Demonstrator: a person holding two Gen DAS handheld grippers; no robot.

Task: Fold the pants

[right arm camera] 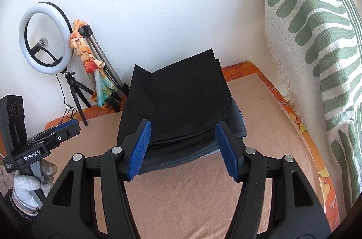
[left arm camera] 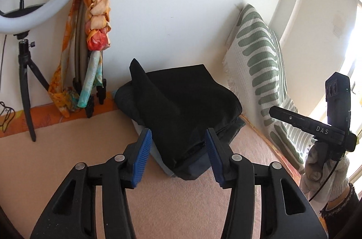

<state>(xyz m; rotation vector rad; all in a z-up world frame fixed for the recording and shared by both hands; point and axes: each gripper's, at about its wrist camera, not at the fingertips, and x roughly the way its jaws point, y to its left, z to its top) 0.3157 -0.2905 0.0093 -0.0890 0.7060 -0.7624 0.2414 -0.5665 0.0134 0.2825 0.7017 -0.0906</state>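
Observation:
Folded black pants (left arm camera: pixel 187 103) lie on top of a stack of folded dark and blue garments (left arm camera: pixel 192 171) on the peach bed cover, near the wall. One corner of the black pants sticks up at the back left (left arm camera: pixel 135 69). The same pants (right arm camera: pixel 181 98) and the stack (right arm camera: pixel 181 157) under them show in the right wrist view. My left gripper (left arm camera: pixel 178 157) is open and empty, its blue pads on either side of the stack's near edge. My right gripper (right arm camera: pixel 183 148) is open and empty, just in front of the stack. The right gripper also shows at the right of the left wrist view (left arm camera: pixel 316 128), and the left gripper at the left of the right wrist view (right arm camera: pixel 54 137).
A ring light on a tripod (right arm camera: pixel 45 37) and a second tripod draped with an orange scarf (left arm camera: pixel 97 19) stand by the wall at the left. A green-and-white pillow (right arm camera: pixel 316 46) leans at the right. The peach bed cover (right arm camera: pixel 271 126) has an orange border.

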